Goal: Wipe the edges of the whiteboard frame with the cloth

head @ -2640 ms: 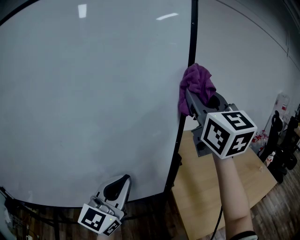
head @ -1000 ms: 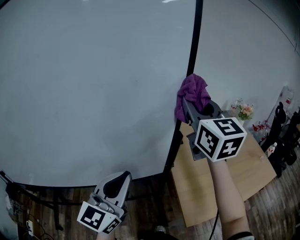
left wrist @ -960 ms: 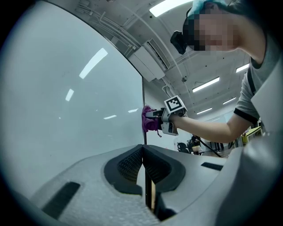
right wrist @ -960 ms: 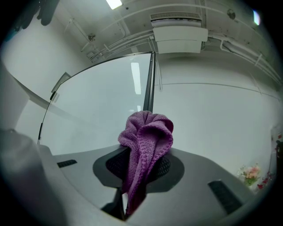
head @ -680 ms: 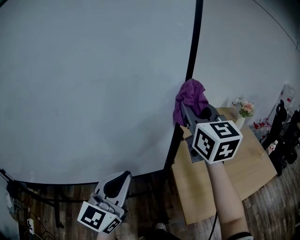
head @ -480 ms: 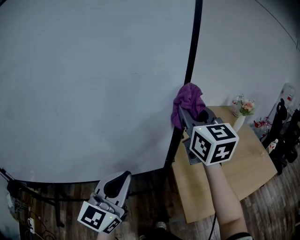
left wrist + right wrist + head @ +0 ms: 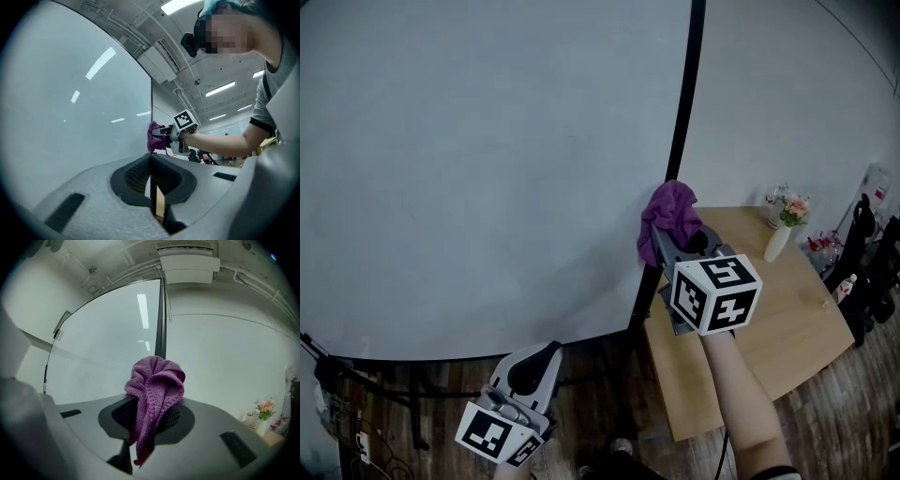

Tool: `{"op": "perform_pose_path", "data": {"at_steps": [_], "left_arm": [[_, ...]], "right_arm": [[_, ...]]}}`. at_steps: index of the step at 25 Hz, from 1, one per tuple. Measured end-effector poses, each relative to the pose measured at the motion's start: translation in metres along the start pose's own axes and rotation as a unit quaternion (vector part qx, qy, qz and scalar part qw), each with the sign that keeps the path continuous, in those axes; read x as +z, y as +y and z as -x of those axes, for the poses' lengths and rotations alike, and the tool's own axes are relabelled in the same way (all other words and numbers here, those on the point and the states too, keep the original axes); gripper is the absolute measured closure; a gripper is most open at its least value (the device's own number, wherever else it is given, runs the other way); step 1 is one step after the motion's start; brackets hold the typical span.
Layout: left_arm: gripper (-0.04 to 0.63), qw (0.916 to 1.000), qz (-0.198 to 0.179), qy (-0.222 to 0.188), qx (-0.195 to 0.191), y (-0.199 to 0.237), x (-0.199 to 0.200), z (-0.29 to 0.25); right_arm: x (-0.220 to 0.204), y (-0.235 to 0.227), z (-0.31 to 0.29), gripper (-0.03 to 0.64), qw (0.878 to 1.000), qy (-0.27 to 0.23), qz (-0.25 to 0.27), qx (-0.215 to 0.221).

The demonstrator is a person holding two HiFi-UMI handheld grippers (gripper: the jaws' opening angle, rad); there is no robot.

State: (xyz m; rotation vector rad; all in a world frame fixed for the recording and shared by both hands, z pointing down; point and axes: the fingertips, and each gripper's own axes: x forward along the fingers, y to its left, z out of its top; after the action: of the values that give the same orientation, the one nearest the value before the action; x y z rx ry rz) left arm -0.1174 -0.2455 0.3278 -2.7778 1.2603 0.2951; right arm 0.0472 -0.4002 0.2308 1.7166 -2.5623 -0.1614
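— Right claw (image 7: pixel 667 246), state?
— Clamped on the purple cloth (image 7: pixel 668 214). Its 2 jaws pinch the lower folds. The bunched bulk stands out past the tips, and in the right gripper view 1 loose tail hangs down between the jaws.
— Cloth against what?
— Against the black frame (image 7: pixel 683 112), on the right vertical edge of the whiteboard (image 7: pixel 487 169). It sits low on that edge, a little above the bottom right corner, between the claw tips and the frame.
— Left claw (image 7: pixel 542 359)?
— Jaws drawn together, nothing between them. It is held low, in front of the frame's bottom edge, well apart from the cloth and pointing toward the board.
— Edges and room to move?
— The frame runs on upward from the cloth to the top of the head view. Below the cloth there is a short stretch to the corner, then the bottom edge runs leftward above the wooden floor (image 7: pixel 422 412). Right of the frame is a plain wall (image 7: pixel 787 94). A wooden bench (image 7: pixel 787 319) stands just beside the lower frame, under the right forearm (image 7: pixel 741 403).
— Containers?
— 1 white vase (image 7: pixel 777 244), upright on the far part of the bench near the wall, holding pink flowers (image 7: pixel 789 206). Dark items (image 7: pixel 862 272) stand past the bench's right end, too small to identify.
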Motion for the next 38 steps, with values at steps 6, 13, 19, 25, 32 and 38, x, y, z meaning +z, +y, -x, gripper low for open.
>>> {"op": "perform_pose_path", "data": {"at_steps": [6,13,19,25,32,38], "left_arm": [[0.578,1.0000,0.002,0.002,0.001,-0.001,-0.001,0.003],[0.578,1.0000,0.006,0.007,-0.001,-0.001,-0.006,0.006],[0.578,0.9999,0.011,0.012,0.001,-0.001,-0.012,0.008],[0.578,0.9997,0.017,0.018,0.004,0.001,-0.020,0.007],[0.578,0.9994,0.022,0.026,0.007,0.001,-0.028,0.009],[0.578,0.9992,0.024,0.030,0.008,0.003,-0.034,0.009]], "right_arm": [[-0.015,0.000,0.001,0.543,1.000,0.008,-0.006,-0.008],[-0.042,0.003,0.000,0.543,0.999,0.029,-0.011,-0.012],[-0.058,0.005,0.001,0.543,0.999,0.034,-0.011,-0.019],[-0.074,0.005,0.000,0.541,0.999,0.039,-0.023,-0.020],[-0.093,0.007,0.002,0.540,0.998,0.045,-0.027,-0.025],[-0.111,0.008,0.001,0.540,0.998,0.052,-0.030,-0.029]]}}
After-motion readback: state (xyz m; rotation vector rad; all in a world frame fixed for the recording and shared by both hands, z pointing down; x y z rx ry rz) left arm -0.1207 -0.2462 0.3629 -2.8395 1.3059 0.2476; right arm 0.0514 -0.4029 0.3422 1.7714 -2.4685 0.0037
